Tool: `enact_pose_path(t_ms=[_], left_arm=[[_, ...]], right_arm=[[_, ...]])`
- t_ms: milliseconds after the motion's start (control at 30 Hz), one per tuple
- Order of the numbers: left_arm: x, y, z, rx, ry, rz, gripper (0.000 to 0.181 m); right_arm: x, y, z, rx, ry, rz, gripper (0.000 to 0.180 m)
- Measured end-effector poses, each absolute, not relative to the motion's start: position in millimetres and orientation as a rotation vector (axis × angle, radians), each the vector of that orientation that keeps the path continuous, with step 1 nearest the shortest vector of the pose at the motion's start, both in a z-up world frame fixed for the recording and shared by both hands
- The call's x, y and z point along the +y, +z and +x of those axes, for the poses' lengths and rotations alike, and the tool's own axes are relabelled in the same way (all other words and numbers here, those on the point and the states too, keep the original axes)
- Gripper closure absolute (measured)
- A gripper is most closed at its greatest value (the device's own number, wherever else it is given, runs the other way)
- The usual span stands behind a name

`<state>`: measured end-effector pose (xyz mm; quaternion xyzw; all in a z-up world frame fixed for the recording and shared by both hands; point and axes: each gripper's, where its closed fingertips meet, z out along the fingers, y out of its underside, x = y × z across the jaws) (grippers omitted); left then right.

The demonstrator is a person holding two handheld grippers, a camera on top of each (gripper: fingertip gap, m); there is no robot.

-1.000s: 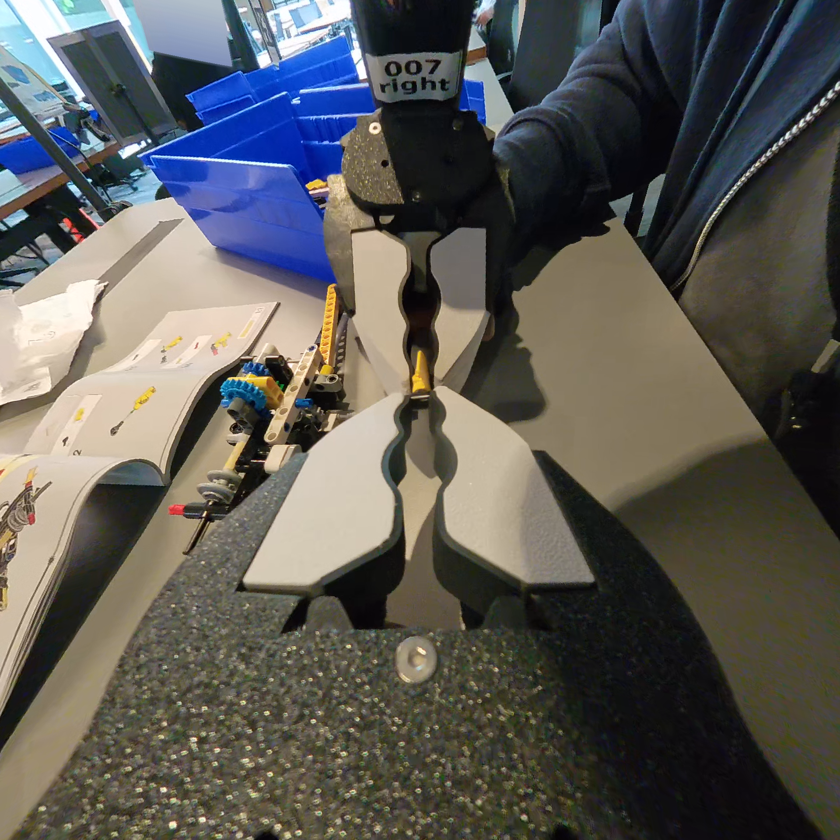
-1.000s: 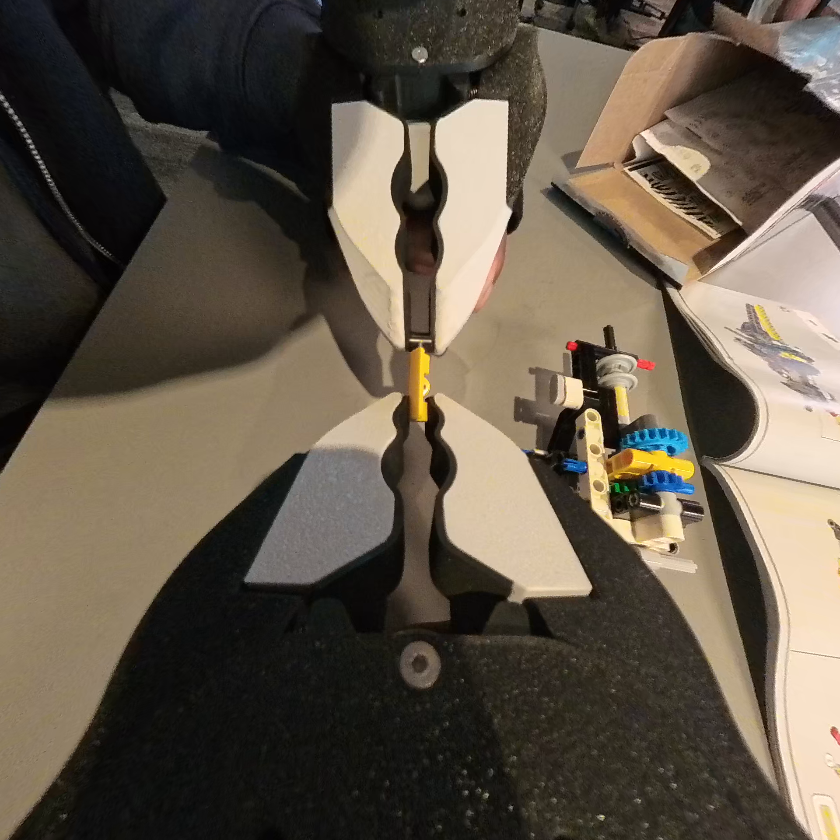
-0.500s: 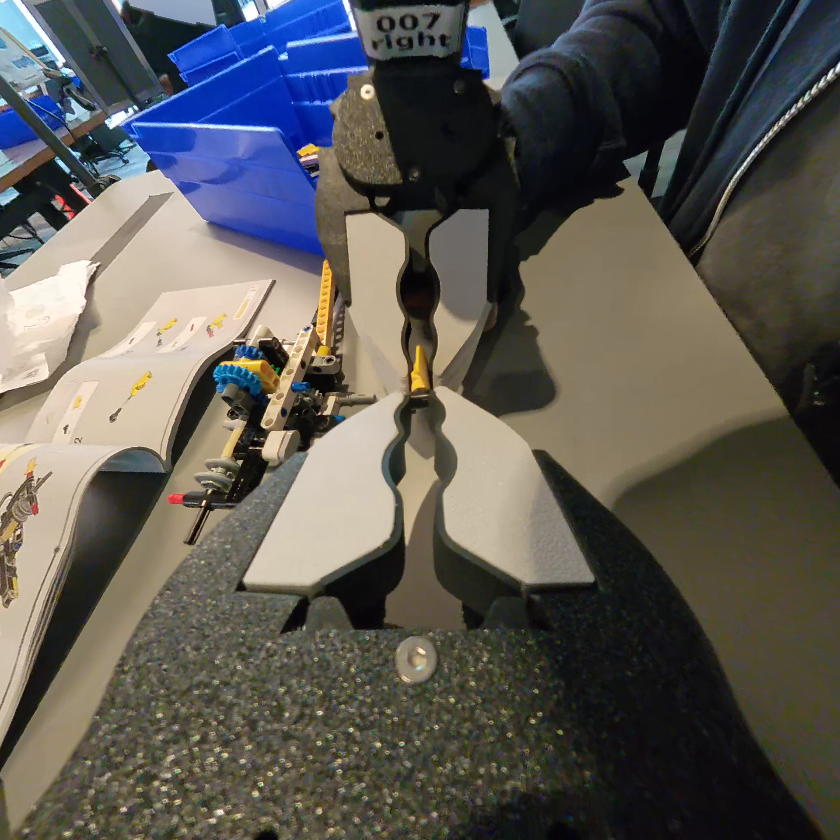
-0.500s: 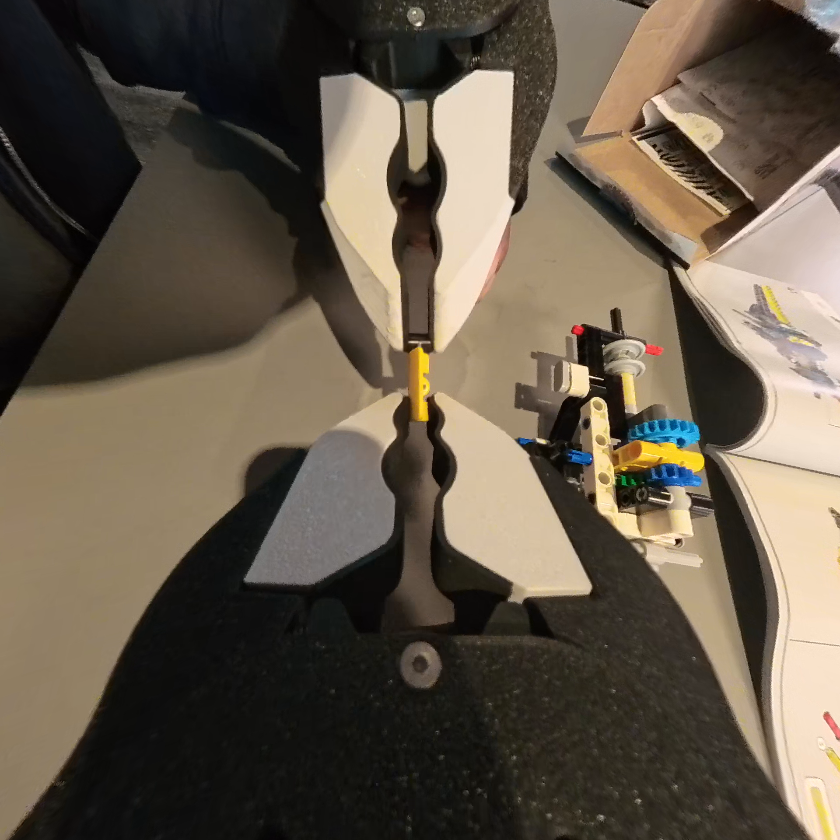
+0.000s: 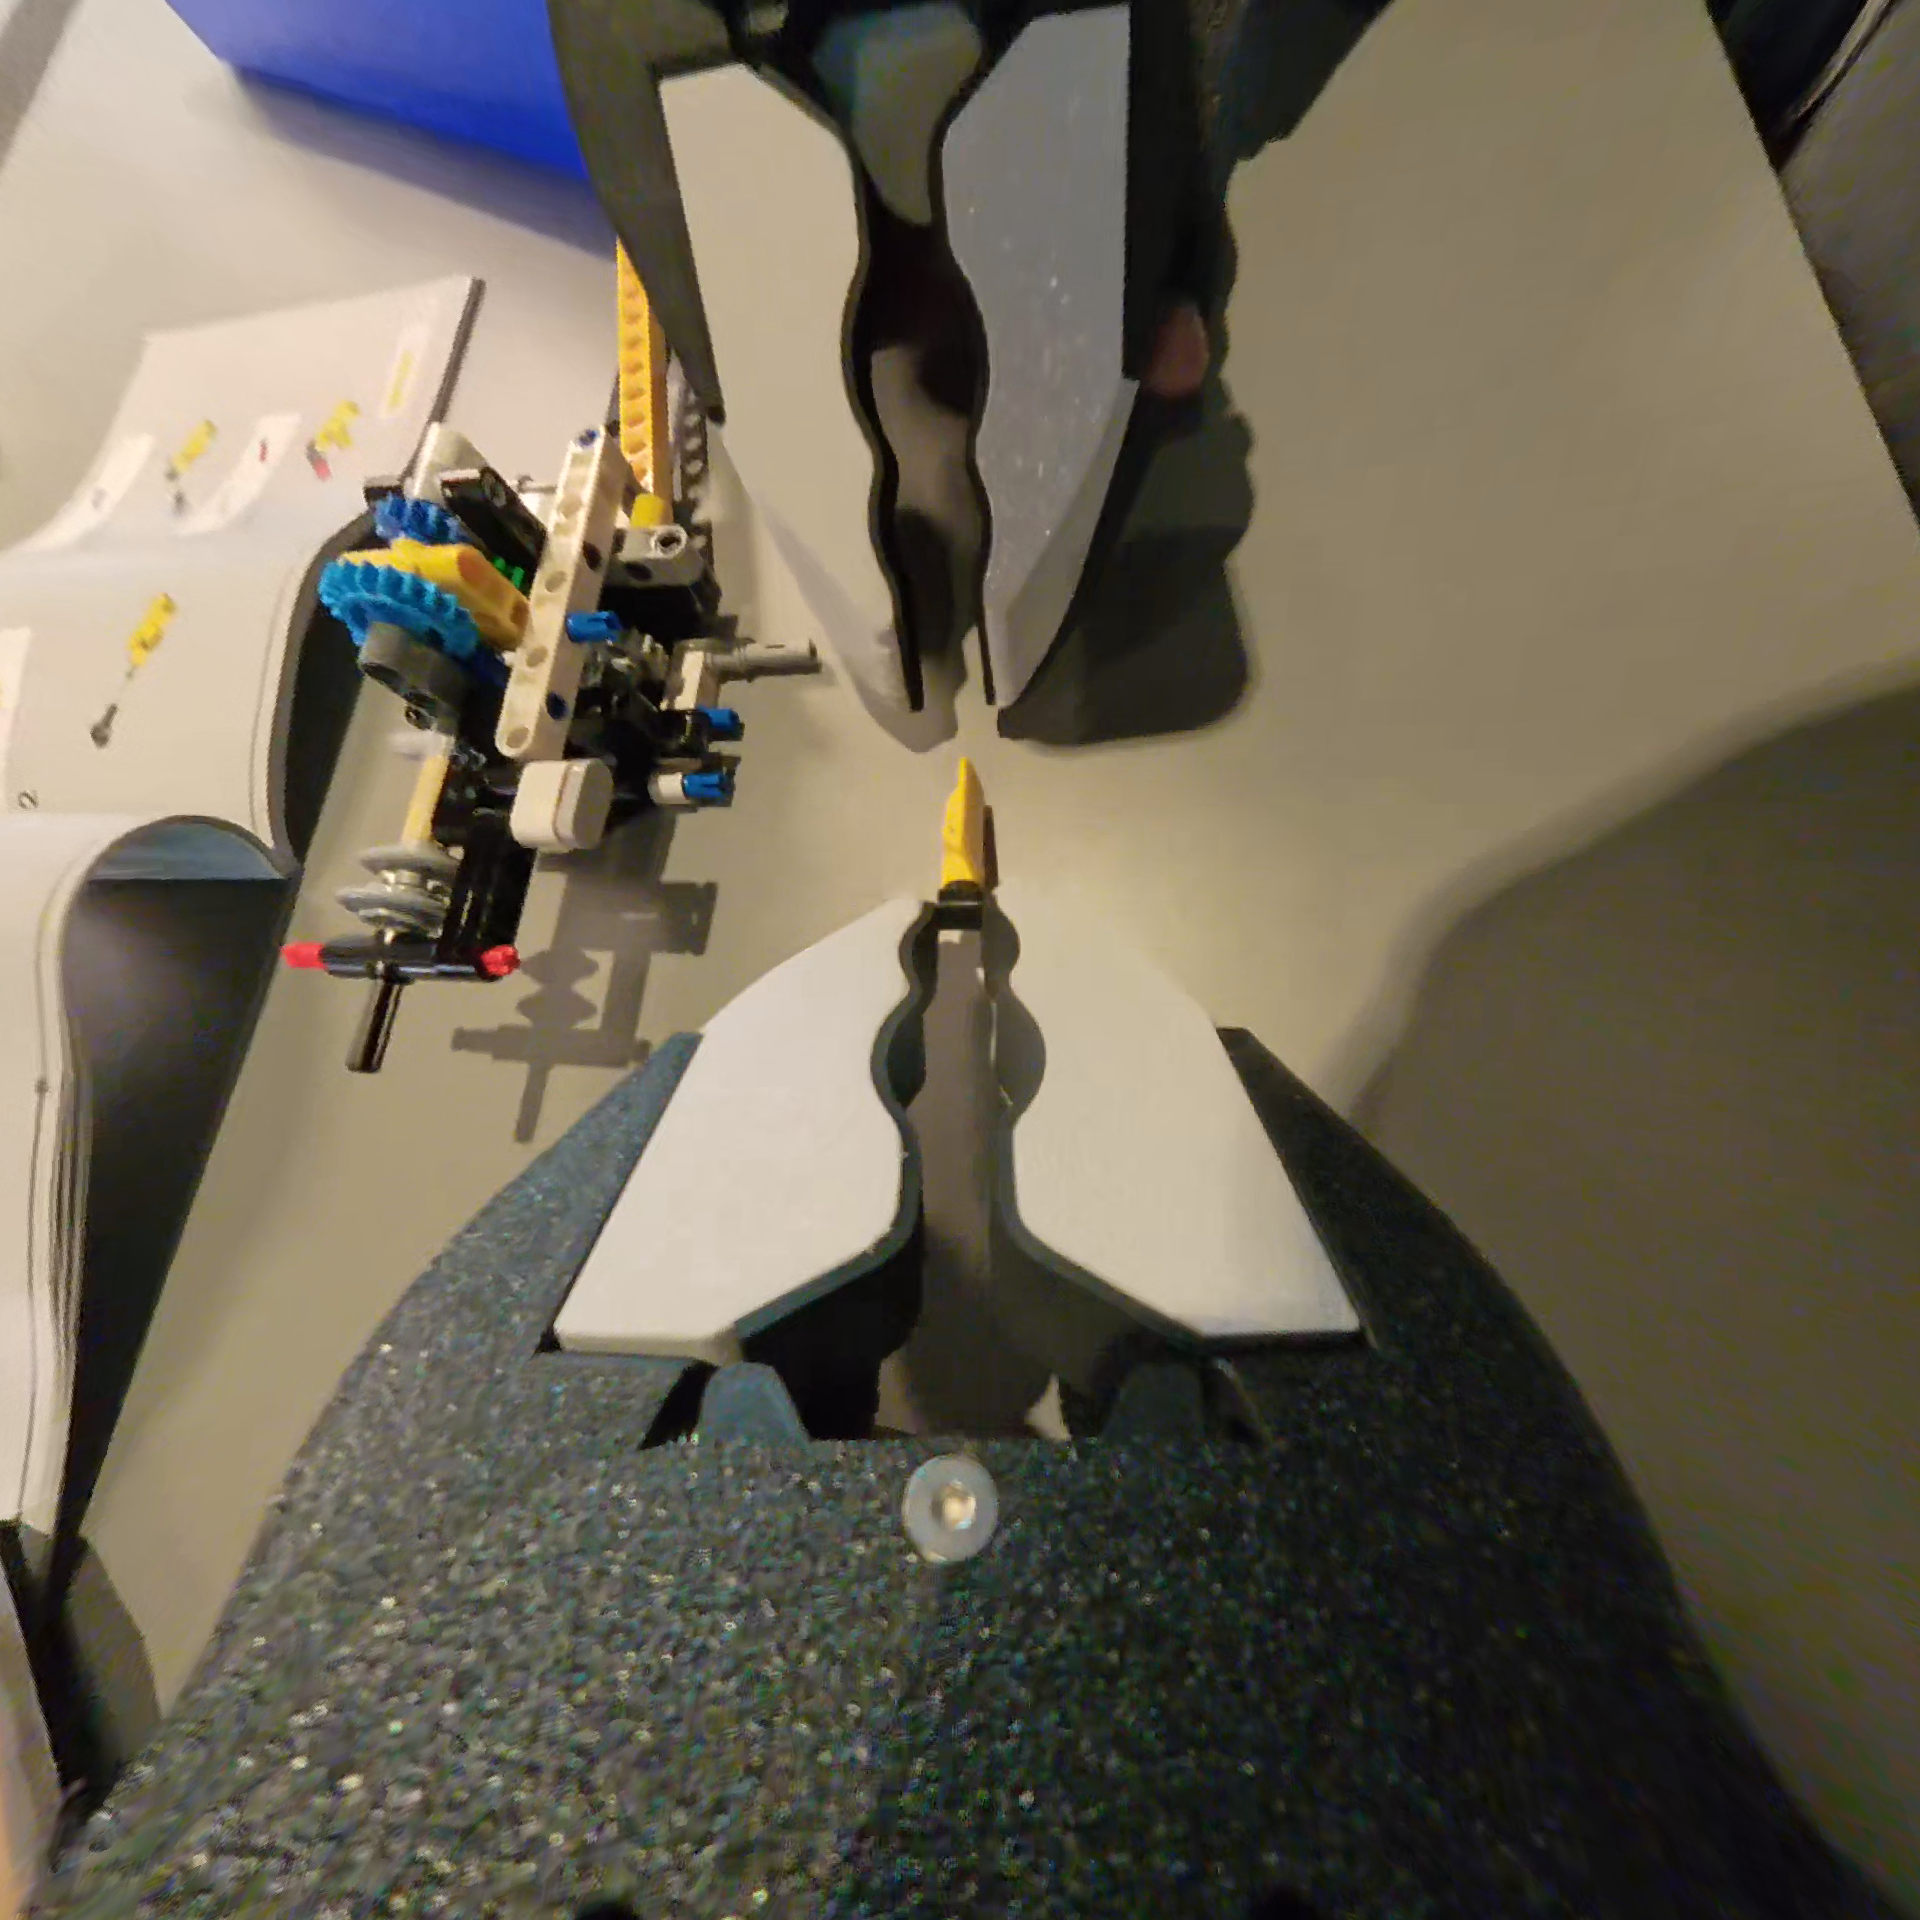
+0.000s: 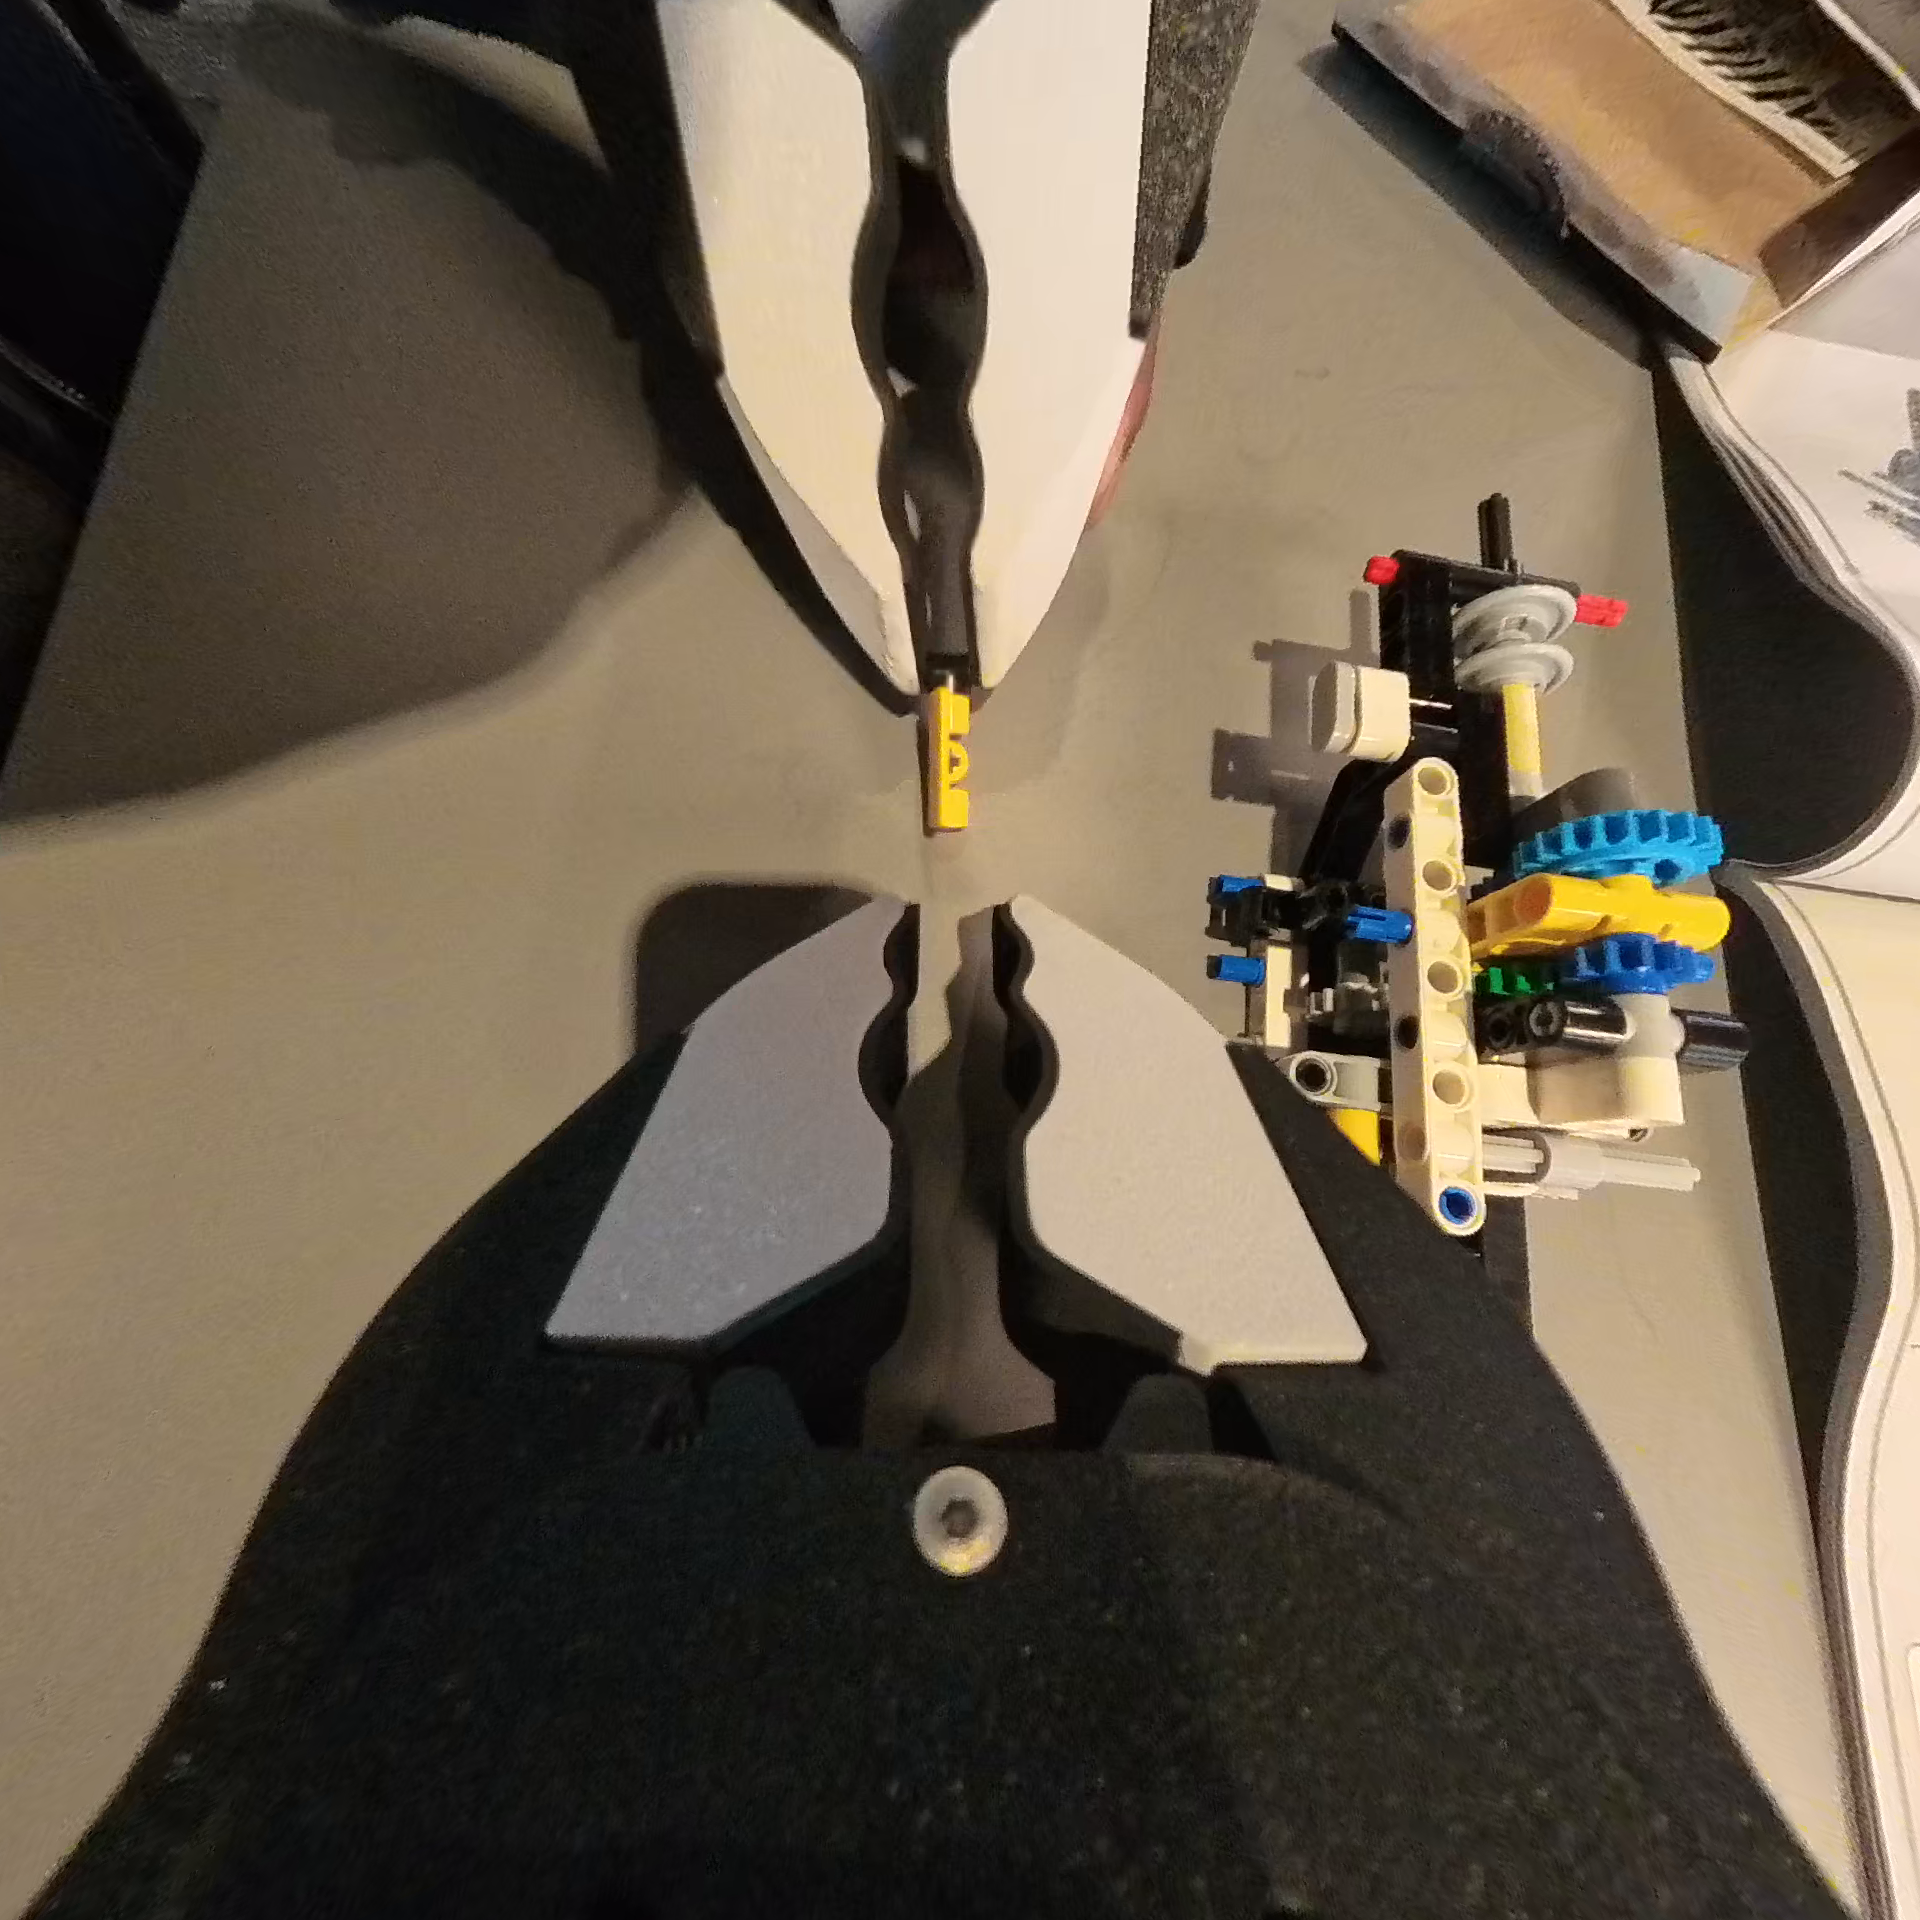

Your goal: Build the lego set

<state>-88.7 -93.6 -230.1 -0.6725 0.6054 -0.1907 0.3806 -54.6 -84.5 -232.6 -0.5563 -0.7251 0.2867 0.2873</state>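
Finds the right gripper [image 6: 956, 914] no longer on the yellow piece [image 5: 964, 826], where a second ago it gripped. Sees those tongs now narrowly parted, empty, facing the piece across a small gap. Leaves the left gripper [image 5: 958, 914] alone in charge, pressed together on the dark stub at the piece's near end, holding it in the air above the table [image 5: 1455, 520] with the yellow tip pointing at the other tongs.

Judges the piece light, stiff, smooth plastic. Expects it to twist or flick out of a tip-only pinch, so favours gripping across the flat sides, near the middle, not at the tapered end.

Places the partly built model [image 6: 1455, 935] of gears, beams and blue pins on the table just beside the grippers, with an open instruction booklet [image 5: 156, 499] beyond it.

As for containers, catches only a corner of a blue bin [image 5: 416, 83], contents out of view. Shows a cardboard box [image 6: 1662, 156] at the table's far edge, holding what look like printed paper sheets.
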Motion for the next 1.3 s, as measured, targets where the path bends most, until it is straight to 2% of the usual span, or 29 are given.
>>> enact_pose_path(t_ms=[33,1300], left_arm=[[-93,-231,-90,1.543,-0.485,-1.731,0.173],[-90,-235,-94,1.497,-0.577,-1.848,0.17]], right_arm=[[-84,-233,-55,-1.938,0.763,-1.49,0.167],[-74,-233,-54,-1.856,0.758,-1.573,0.168]])
